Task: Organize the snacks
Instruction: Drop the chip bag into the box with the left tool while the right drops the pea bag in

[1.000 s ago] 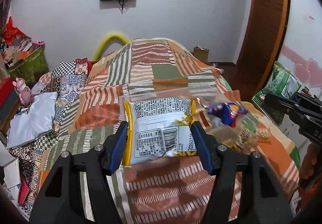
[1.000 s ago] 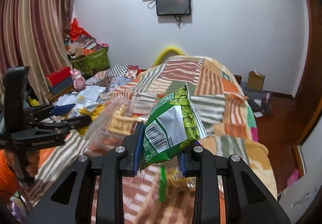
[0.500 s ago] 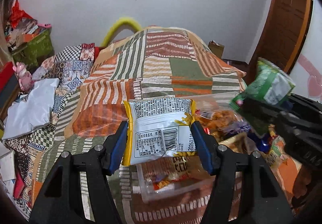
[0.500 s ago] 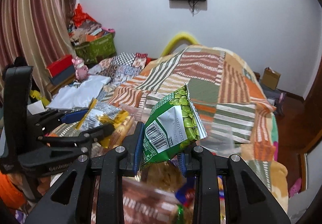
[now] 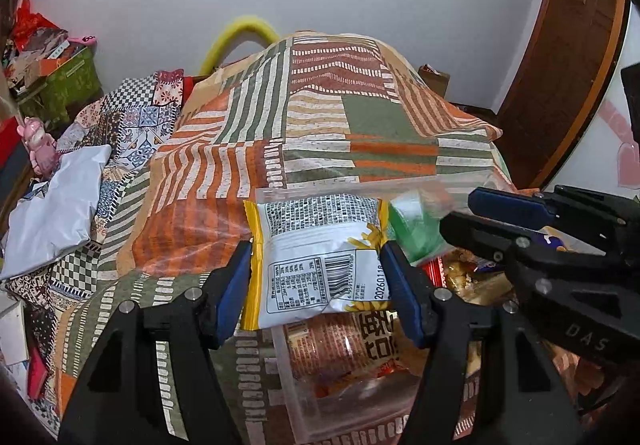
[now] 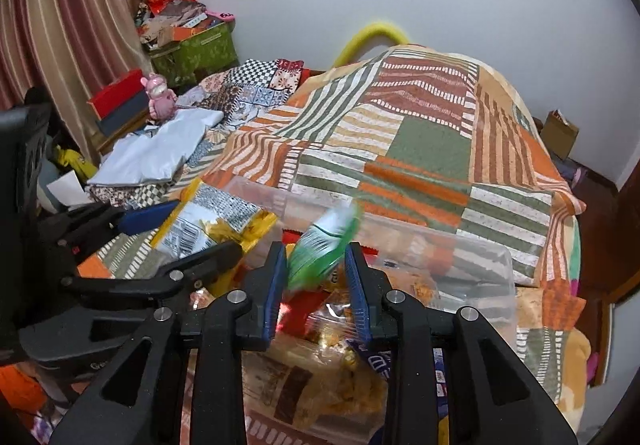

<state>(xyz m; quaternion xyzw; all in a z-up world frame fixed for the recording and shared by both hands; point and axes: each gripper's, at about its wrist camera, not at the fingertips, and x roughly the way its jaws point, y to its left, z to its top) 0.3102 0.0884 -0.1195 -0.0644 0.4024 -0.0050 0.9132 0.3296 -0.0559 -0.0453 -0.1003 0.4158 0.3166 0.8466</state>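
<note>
Left wrist view: a white-and-yellow snack packet (image 5: 320,265) is being gripped between the closed-in fingers of the left gripper (image 5: 320,281), held level above the near edge of a clear plastic bin (image 5: 296,397) on the patchwork bedspread (image 5: 320,117).

Right wrist view: a blurred green snack bag (image 6: 324,245) is being seen between the parted fingers of the right gripper (image 6: 318,285), angled down over the bin's snacks; contact cannot be told.

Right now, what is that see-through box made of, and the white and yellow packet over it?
The see-through box looks like clear hard plastic: you can see the snacks and the blanket through its straight walls. The white and yellow packet, pinched in the left gripper, looks like thin glossy plastic film, since it is crinkled, shiny and printed with a barcode.
</note>
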